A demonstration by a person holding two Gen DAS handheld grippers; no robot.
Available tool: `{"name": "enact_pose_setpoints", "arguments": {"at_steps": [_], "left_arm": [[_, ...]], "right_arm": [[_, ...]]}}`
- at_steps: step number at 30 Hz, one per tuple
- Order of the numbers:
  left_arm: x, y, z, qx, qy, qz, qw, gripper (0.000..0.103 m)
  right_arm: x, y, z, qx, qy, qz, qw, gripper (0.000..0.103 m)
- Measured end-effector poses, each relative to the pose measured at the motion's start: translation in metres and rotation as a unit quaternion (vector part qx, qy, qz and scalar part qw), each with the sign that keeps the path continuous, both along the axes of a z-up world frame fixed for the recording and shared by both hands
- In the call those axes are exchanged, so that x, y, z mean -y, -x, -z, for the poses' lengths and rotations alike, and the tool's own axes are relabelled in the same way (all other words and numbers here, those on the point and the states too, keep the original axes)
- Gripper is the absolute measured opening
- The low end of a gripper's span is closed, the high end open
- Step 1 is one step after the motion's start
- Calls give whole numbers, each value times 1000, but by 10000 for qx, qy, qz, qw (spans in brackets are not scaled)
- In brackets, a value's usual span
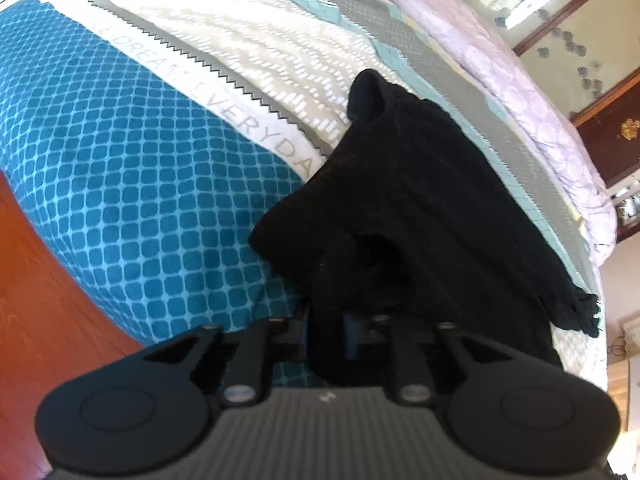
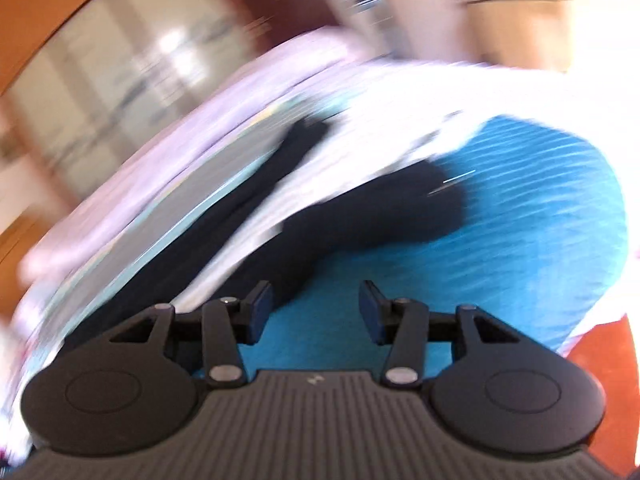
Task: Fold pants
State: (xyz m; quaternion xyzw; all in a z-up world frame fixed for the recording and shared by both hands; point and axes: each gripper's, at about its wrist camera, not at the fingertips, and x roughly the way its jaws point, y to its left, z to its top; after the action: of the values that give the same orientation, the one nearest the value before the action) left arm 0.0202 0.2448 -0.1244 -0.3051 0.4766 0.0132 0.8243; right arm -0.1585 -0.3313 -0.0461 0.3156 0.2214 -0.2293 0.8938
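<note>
Black knitted pants lie across the bed on a patterned bedspread, with one frayed hem at the right. My left gripper is low at the near end of the pants. A fold of the black cloth fills the gap between its blue pads and hides the fingertips, so it is shut on the cloth. The right wrist view is badly blurred. There the pants show as two dark legs spread apart on the teal bedspread. My right gripper hovers open above the teal cloth, with nothing between its pads.
A lavender quilt is bunched along the far side of the bed. Behind it stands a wooden wardrobe with frosted glass doors. Reddish wood floor borders the near edge of the bed, and the floor also shows at lower right.
</note>
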Motion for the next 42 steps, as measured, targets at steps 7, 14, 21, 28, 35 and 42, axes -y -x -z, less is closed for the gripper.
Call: {"name": "enact_pose_setpoints", "arguments": {"at_steps": [7, 14, 21, 28, 35, 42], "left_arm": [[14, -14, 0, -180, 38, -187, 9997, 49], [5, -22, 14, -413, 501, -388, 9971, 12], [-7, -11, 1, -334, 572, -446, 9968, 11], [-7, -10, 7, -489, 450, -335, 9972, 11], [-5, -11, 9, -471, 444, -227, 9976, 11], [-8, -10, 12, -446, 529, -122, 9975, 11]], "right_arm": [[65, -16, -5, 502, -558, 858, 9935, 51], [66, -30, 25, 647, -2217, 917, 9686, 52], [97, -45, 15, 608, -1547, 1378, 9764, 6], [115, -8, 1, -559, -480, 1107, 9911, 8], [150, 50, 35, 514, -3149, 1700, 9324, 13], [130, 76, -34, -877, -629, 2342, 9662, 46]]}}
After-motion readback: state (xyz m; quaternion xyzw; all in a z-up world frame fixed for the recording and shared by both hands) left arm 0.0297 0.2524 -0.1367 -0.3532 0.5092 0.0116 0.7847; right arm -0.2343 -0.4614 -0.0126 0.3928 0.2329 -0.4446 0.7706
